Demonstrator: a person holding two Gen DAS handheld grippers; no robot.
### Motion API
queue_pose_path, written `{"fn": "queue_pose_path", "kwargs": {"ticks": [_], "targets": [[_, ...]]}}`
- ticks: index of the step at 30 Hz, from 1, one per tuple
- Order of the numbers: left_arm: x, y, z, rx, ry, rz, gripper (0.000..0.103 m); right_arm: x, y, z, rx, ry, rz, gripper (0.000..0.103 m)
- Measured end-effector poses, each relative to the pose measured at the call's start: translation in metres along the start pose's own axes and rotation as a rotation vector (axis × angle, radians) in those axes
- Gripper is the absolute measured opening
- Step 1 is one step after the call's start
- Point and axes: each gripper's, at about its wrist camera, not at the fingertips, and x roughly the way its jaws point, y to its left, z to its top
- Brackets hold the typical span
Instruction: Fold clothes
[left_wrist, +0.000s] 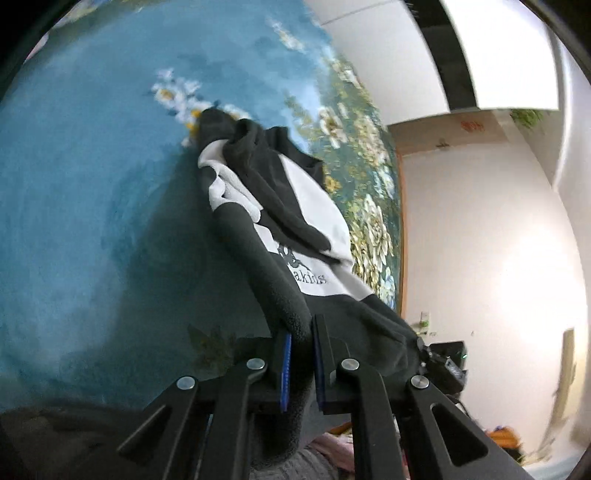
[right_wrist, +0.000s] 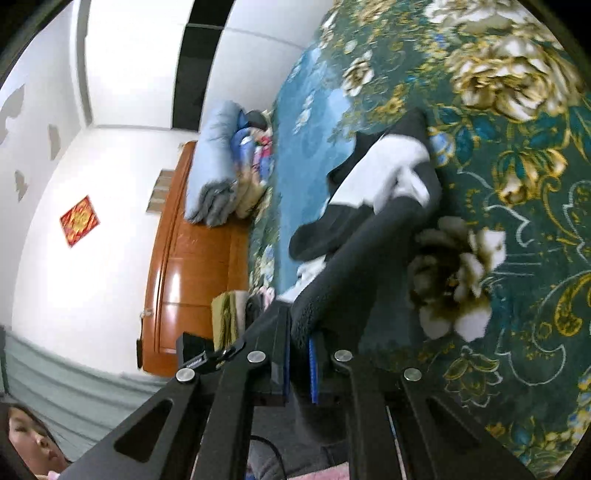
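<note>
Fleecy black-and-white garment (left_wrist: 280, 206) is trailing limply toward twelve o'clock over the floral bedspread (left_wrist: 81, 177) while I am pinching its thick, non-slippery edge in both left gripper (left_wrist: 301, 354) and right gripper (right_wrist: 299, 354).

Garments: one black-and-white fleece garment (left_wrist: 295, 206), bunched up, with a printed logo on a white panel.
Claws: two, a left claw (left_wrist: 301, 354) and a right claw (right_wrist: 299, 354), each with two fingers lined by blue pads.
Bed covers: one teal floral blanket (right_wrist: 517, 221), its gold and white blooms too many and too blurred to count.
Headboards: one wooden headboard (right_wrist: 192, 266).
Bedding piles: one stack of folded bedding (right_wrist: 229, 166) at the headboard; the number of pieces cannot be told.
Wall decorations: one red square paper decoration (right_wrist: 79, 220).
People: one, at the frame's lower edge.
</note>
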Motion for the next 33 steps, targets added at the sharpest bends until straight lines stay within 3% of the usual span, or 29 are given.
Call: {"fn": "queue_pose_path", "kwargs": {"ticks": [4, 12, 20, 23, 25, 27, 29, 30, 33], "targets": [[0.013, 0.022, 0.031, -0.125, -0.024, -0.016, 0.010, 0.011, -0.008, 0.034, 0.056, -0.047, 0.023, 0.008], [0.046, 0.076, 0.108, -0.438, -0.136, -0.171, 0.011, 0.067, -0.008, 0.137, 0.107, -0.083, 0.030, 0.008], [0.092, 0.098, 0.148, -0.558, -0.170, -0.172, 0.013, 0.129, -0.047, 0.190, 0.256, -0.079, -0.049, 0.011], [0.098, 0.100, 0.155, -0.550, -0.165, -0.176, 0.018, 0.137, -0.059, 0.196, 0.277, -0.061, -0.090, 0.011], [0.099, 0.099, 0.157, -0.525, -0.161, -0.175, 0.028, 0.140, -0.061, 0.199, 0.269, -0.042, -0.111, 0.012], [0.096, 0.095, 0.158, -0.483, -0.156, -0.170, 0.036, 0.139, -0.059, 0.200, 0.248, -0.020, -0.124, 0.018], [0.093, 0.086, 0.157, -0.410, -0.143, -0.143, 0.043, 0.135, -0.053, 0.202, 0.207, -0.005, -0.147, 0.043], [0.092, 0.081, 0.157, -0.367, -0.135, -0.128, 0.047, 0.131, -0.050, 0.203, 0.178, 0.002, -0.161, 0.048], [0.090, 0.066, 0.151, -0.245, -0.111, -0.079, 0.056, 0.123, -0.041, 0.202, 0.101, 0.049, -0.215, 0.049]]}}
